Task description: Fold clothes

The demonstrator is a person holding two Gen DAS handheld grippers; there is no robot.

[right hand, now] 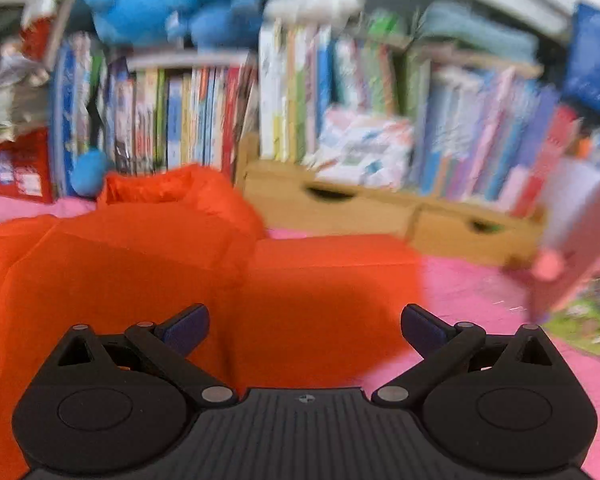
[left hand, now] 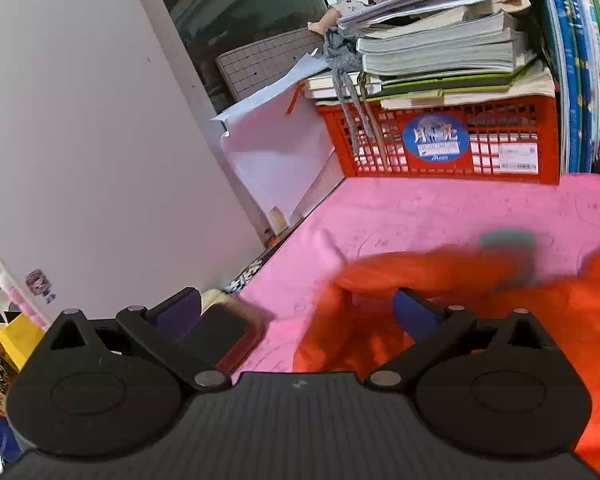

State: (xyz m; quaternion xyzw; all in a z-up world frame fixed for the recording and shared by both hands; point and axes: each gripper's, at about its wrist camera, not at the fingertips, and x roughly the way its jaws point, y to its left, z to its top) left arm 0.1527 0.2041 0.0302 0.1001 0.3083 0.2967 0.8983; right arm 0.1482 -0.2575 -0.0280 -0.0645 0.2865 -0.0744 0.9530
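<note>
Both my tongs released — left gripper (left hand: 296,312), right gripper (right hand: 304,326) — over the orange garment (right hand: 180,256) rumpled on the pink sheet (left hand: 420,208); red crate (left hand: 440,144) far left, bookshelf (right hand: 340,112) behind.

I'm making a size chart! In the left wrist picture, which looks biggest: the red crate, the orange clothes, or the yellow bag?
1. Orange clothes, though nearness to the camera inflates them.
2. Red crate.
3. Yellow bag, partly hidden.

One orange garment (right hand: 140,264), one red crate (left hand: 440,144), two claws.
</note>
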